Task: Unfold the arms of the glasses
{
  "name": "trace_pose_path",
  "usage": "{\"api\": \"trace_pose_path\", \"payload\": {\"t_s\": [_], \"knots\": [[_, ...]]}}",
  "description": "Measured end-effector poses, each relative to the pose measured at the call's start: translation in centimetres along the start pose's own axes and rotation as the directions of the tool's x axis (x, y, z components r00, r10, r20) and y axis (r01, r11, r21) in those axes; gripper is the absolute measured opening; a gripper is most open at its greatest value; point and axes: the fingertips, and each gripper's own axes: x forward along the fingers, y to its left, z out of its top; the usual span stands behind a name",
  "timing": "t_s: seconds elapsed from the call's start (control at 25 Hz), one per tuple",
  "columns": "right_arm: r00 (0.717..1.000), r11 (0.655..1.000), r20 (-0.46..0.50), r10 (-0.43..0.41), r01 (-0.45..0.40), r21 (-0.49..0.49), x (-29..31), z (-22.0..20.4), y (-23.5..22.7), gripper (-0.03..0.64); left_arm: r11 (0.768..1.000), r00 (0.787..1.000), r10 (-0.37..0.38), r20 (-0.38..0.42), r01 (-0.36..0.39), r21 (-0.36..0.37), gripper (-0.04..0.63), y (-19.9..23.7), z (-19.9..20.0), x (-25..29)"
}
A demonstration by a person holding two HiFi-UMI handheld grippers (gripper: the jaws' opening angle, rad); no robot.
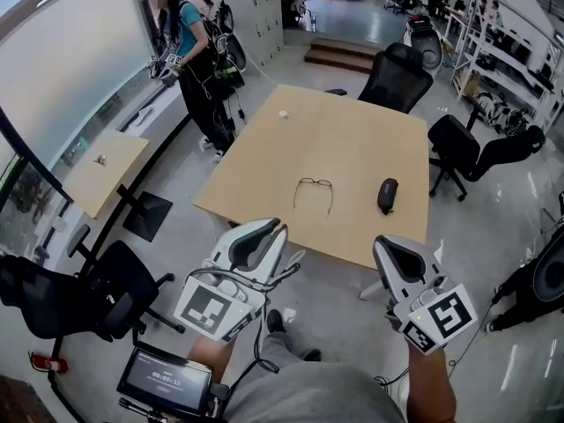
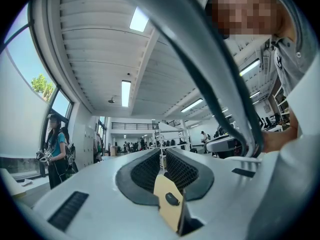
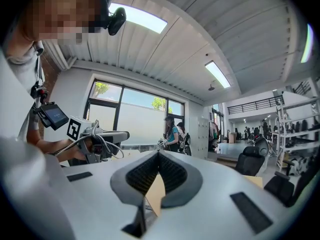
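Note:
The glasses [image 1: 314, 192], thin and dark-framed, lie on the tan table [image 1: 264, 174] near its middle, lenses at the far side and two thin arms running toward me. A black oval case [image 1: 387, 195] lies to their right. My left gripper [image 1: 275, 226] hangs at the table's near edge, jaws together, holding nothing. My right gripper [image 1: 384, 243] hovers just off the near edge below the case, shut and empty. In the left gripper view the pads of the left gripper [image 2: 162, 156] meet, with the case [image 2: 172, 199] glimpsed below them. The right gripper [image 3: 158, 154] shows closed pads too.
A small white object [image 1: 284, 114] sits at the table's far side. Black office chairs [image 1: 396, 76] stand behind and to the right, another chair [image 1: 97, 293] at my left. Two people [image 1: 189, 51] stand by the left wall near a small side table [image 1: 104, 170].

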Motion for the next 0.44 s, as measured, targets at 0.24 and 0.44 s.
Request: {"api": "trace_pose_path", "payload": {"t_s": [0.24, 0.44], "knots": [[1.000, 1.000, -0.006, 0.000, 0.000, 0.001, 0.13, -0.41, 0.37, 0.008, 1.000, 1.000, -0.004, -0.005, 0.004, -0.003, 0.040, 0.10, -0.49, -0.26], [1.000, 1.000, -0.008, -0.002, 0.002, 0.004, -0.06, -0.82, 0.36, 0.008, 1.000, 1.000, -0.008, -0.009, 0.008, -0.004, 0.040, -0.18, -0.89, -0.18]]}}
